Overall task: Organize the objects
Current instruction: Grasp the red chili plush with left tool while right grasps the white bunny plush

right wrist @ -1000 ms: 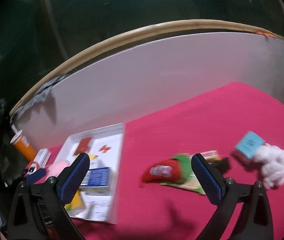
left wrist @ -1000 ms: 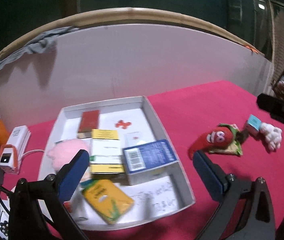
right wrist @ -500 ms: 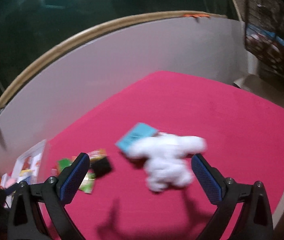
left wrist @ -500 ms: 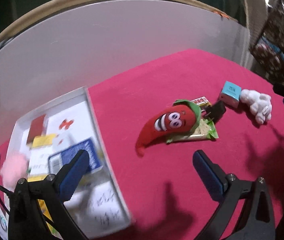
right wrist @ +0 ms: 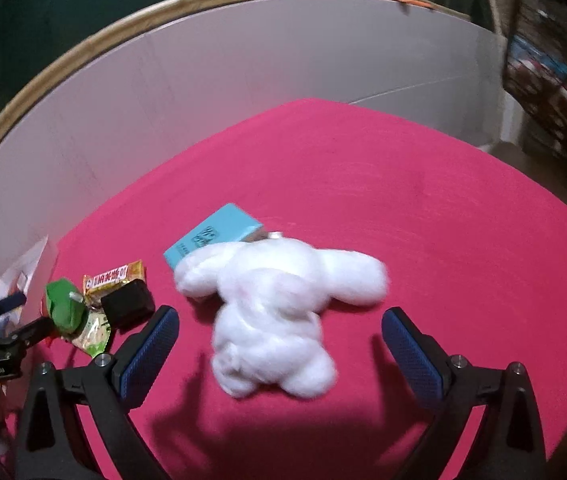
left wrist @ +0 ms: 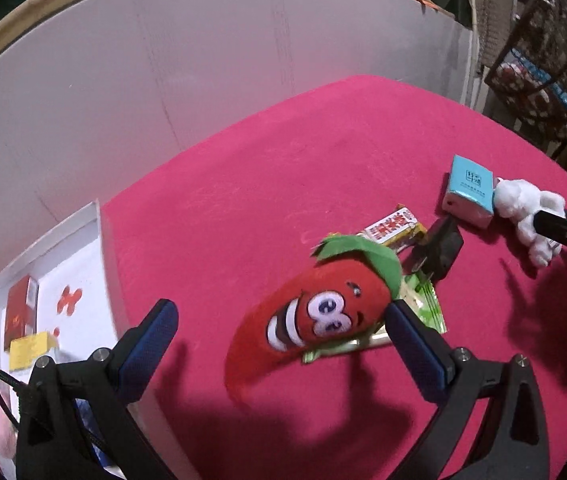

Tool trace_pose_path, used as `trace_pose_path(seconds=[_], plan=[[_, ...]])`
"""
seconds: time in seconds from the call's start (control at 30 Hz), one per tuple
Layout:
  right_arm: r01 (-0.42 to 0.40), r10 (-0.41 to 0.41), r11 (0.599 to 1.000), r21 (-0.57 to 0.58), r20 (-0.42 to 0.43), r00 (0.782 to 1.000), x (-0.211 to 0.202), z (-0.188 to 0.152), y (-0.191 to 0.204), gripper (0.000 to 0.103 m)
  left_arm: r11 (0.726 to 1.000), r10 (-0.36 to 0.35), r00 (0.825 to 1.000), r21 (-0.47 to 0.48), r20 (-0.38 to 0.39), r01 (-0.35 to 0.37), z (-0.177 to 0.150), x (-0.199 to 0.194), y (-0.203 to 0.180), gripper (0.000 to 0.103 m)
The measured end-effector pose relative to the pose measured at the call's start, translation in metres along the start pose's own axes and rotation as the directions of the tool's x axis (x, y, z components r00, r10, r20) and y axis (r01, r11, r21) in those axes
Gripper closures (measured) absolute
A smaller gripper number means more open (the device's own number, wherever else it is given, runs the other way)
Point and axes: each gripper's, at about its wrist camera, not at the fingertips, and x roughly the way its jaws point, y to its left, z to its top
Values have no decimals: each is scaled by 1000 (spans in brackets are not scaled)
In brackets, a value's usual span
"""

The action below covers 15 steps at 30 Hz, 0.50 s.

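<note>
A red chili plush (left wrist: 315, 320) with a green cap lies on the pink table between the open fingers of my left gripper (left wrist: 279, 344), on top of a green snack packet (left wrist: 423, 304). A white plush toy (right wrist: 275, 304) lies between the open fingers of my right gripper (right wrist: 279, 344), with a light blue box (right wrist: 211, 234) touching it behind. Both also show in the left wrist view: the white plush toy (left wrist: 523, 204) and the light blue box (left wrist: 469, 188). Neither gripper touches anything.
A white tray (left wrist: 99, 248) with boxes inside sits at the left. A yellow-red snack bar (left wrist: 393, 226) and a black block (left wrist: 441, 248) lie behind the chili. A white wall panel (left wrist: 203, 72) backs the table. A wire basket (left wrist: 543, 72) stands at the far right.
My left gripper swung from over the tray to the chili plush and moved close around it. My right gripper moved right from the chili to the white plush toy and closed in.
</note>
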Motion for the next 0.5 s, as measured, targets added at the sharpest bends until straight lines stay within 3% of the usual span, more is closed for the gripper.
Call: trace_pose_path(seconds=[0.2, 0.37, 0.43, 0.5], plan=[[48, -49, 998, -42, -30, 998, 22, 6, 14, 0, 1000, 15, 999, 8, -40, -15, 8, 15, -7, 0], [39, -41, 999, -33, -64, 997, 29, 0, 13, 4, 999, 14, 998, 44, -62, -11, 7, 21, -12, 1], [33, -35, 999, -38, -53, 998, 26, 0, 14, 32, 999, 18, 998, 40, -54, -16, 6, 20, -11, 20], [53, -55, 998, -37, -50, 997, 26, 0, 13, 43, 1000, 21, 998, 18, -63, -20, 4, 20, -9, 56]])
